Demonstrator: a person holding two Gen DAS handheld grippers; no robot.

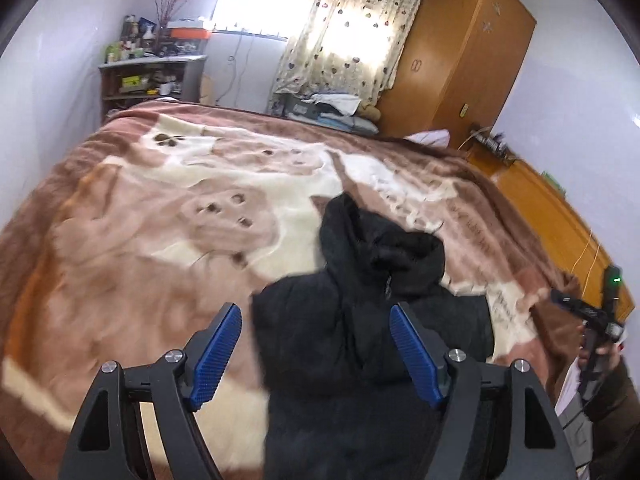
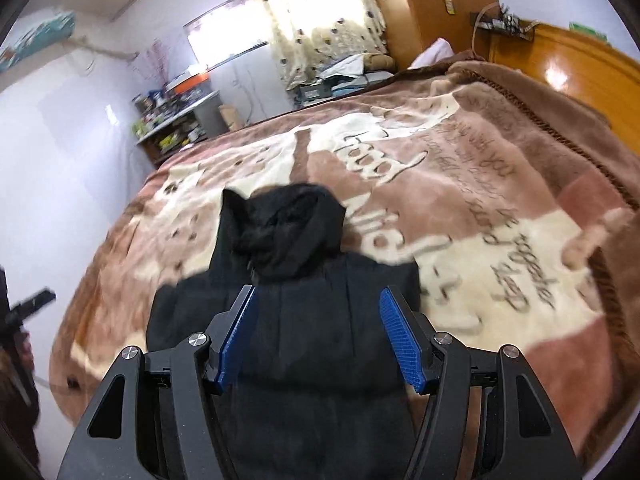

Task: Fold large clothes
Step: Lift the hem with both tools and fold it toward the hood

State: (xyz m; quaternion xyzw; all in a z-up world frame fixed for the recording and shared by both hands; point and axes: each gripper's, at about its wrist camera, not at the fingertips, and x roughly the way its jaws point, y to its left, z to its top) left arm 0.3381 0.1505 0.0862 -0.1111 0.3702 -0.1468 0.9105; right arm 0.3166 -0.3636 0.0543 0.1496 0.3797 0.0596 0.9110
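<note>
From your left wrist camera, your left gripper sat low in the picture with its two blue-padded fingers wide apart and nothing held between them. A black hooded jacket lay on the bed's brown and cream blanket, filling the gap between the fingers and running up toward 12 o'clock, where the hood bunched in a dark heap. At 3 o'clock, near the edge, your right gripper showed as a dark blurred shape; from this view its fingers could not be made out. A wooden wardrobe stood at 1 o'clock, a cluttered shelf at 11 o'clock. From your right wrist camera, the right gripper also had its blue fingers spread open and empty, hovering over the jacket, whose hood pointed to 12 o'clock. The garment looked gathered into a narrow block with no sleeves spread to either side, so the folding seemed partly done, probably with the sleeves already tucked in and a lengthwise fold or final tidy left; that is a judgement only. The jacket's lower hem was cut off behind the gripper bodies in both views, the black cloth hid its own creases, and motion blur softened the blanket, so the exact number of folds could not be told.
</note>
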